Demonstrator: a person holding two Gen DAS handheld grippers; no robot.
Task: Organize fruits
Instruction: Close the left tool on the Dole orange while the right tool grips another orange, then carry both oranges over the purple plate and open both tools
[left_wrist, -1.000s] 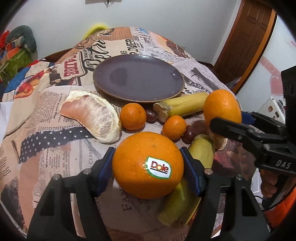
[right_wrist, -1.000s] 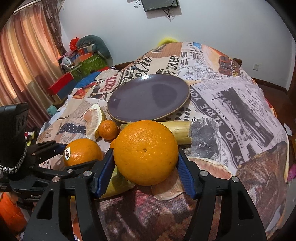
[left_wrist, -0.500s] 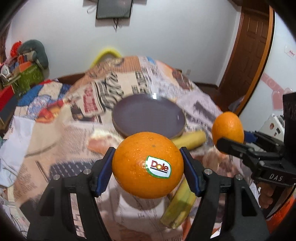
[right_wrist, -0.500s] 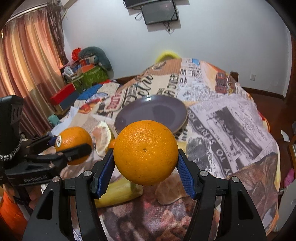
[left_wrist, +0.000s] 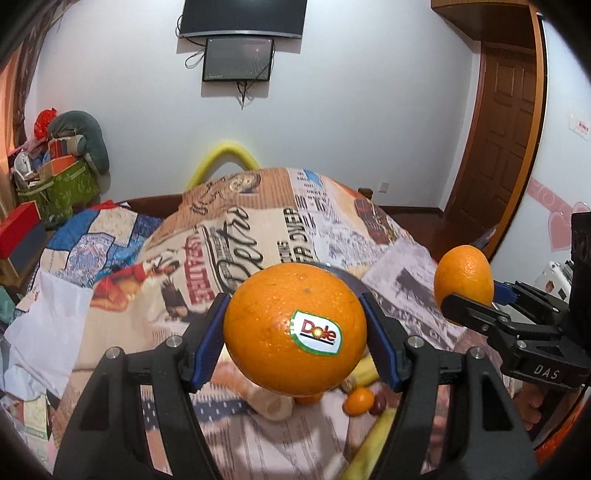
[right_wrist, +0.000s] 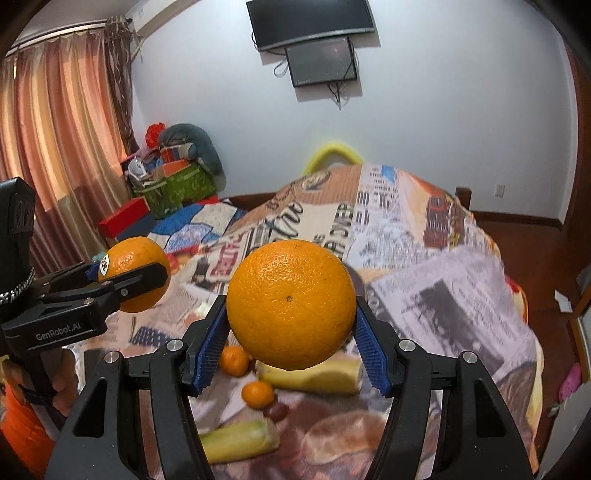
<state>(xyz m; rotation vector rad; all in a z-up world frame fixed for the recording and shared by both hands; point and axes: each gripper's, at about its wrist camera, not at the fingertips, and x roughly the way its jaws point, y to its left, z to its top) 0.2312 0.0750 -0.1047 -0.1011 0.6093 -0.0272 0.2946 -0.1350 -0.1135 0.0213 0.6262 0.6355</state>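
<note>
My left gripper (left_wrist: 295, 332) is shut on a large orange with a Dole sticker (left_wrist: 280, 325) and holds it high above the table. My right gripper (right_wrist: 290, 314) is shut on a second large orange (right_wrist: 291, 295), also lifted. Each held orange shows in the other view: the right one (left_wrist: 463, 277) and the left one (right_wrist: 135, 269). The dark plate (left_wrist: 341, 275) is almost hidden behind the Dole orange. Below lie small tangerines (right_wrist: 258, 394), sugarcane pieces (right_wrist: 310, 376) and dark chestnuts (right_wrist: 277, 411).
The table wears a newspaper-print cloth (left_wrist: 258, 229). A peeled pomelo segment (left_wrist: 271, 404) lies under my left gripper. A yellow chair back (left_wrist: 225, 162) stands at the far end. Boxes and bags (right_wrist: 170, 177) pile up by the curtain on the left.
Both grippers have risen well above the table with their oranges and tilted up, so the wall and screens now show and the plate has dropped behind the fruit.
</note>
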